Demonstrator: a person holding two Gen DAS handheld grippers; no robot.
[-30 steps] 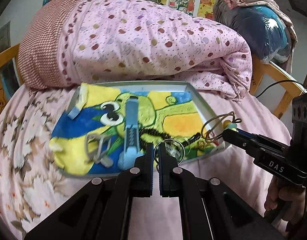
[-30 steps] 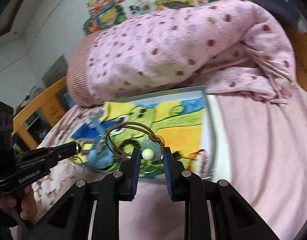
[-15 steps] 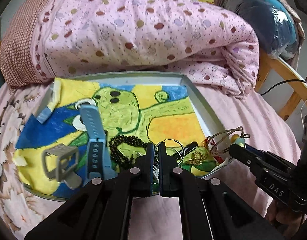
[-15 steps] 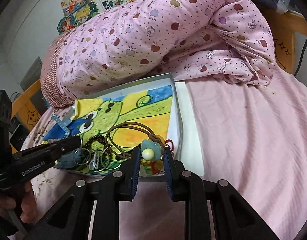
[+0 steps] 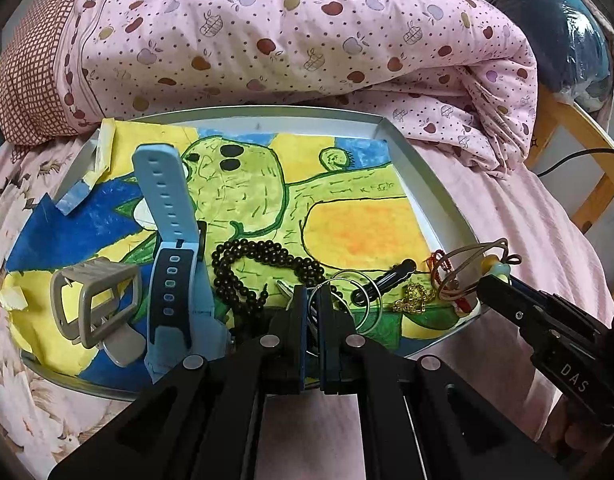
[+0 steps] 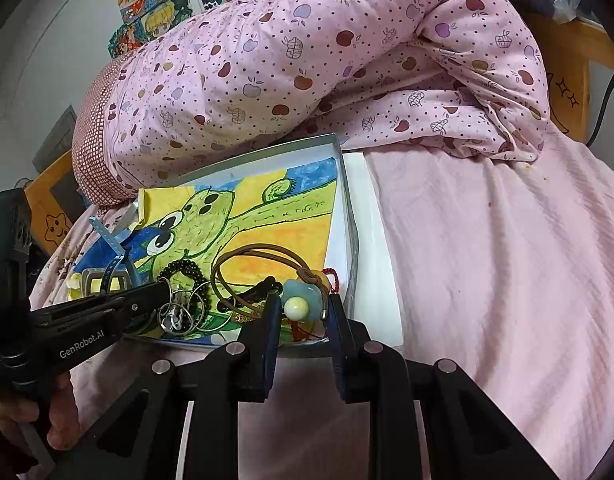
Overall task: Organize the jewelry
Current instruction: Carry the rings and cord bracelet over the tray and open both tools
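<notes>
right gripper: fingers closed on a pale blue flower charm with a cream bead, tied to a looped brown cord bracelet.
left gripper: enters from the left, tips pinching silver hoop rings.
shallow grey tray: lined with a crayon frog drawing; holds a dark bead bracelet, a light blue watch strap and a grey buckle piece.
apple-print pink quilt: rolled behind the tray.
pink bedsheet: under the tray.

tray near edge: behind left gripper | quilt: top cropped
</notes>
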